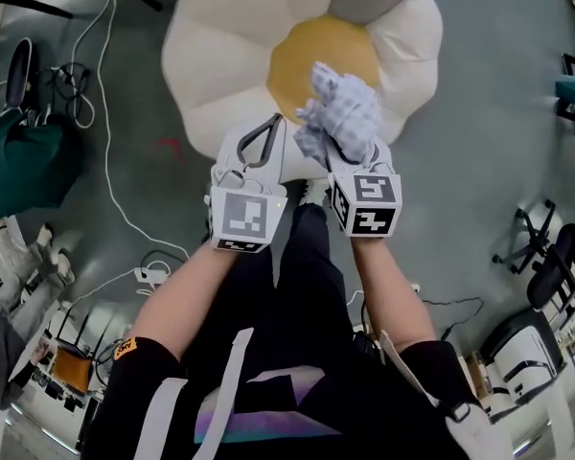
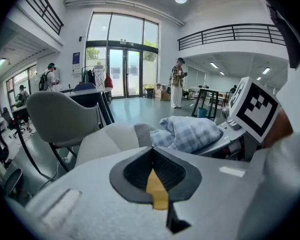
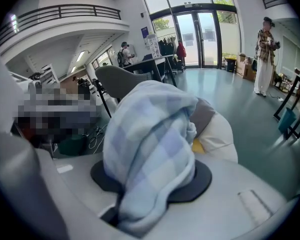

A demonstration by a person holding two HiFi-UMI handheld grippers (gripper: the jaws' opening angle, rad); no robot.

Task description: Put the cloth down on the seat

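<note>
Two grippers are seen side by side over the flower-shaped seat [image 1: 220, 56]. The bunched checked cloth [image 1: 340, 113] is pinched in the right gripper [image 1: 353, 156] and is held over the near edge of the seat's yellow centre [image 1: 302, 60]; contact with it cannot be told. The left gripper [image 1: 262, 134] is pressed together, nothing between its jaws, just beside the cloth

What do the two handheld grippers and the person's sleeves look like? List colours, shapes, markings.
The white plastic left gripper and white plastic right gripper match: curved jaws lined in dark grey, each carrying a cube of black-and-white square markers. No cables show. The person wears short black sleeves, the left one with a small orange patch.
</note>
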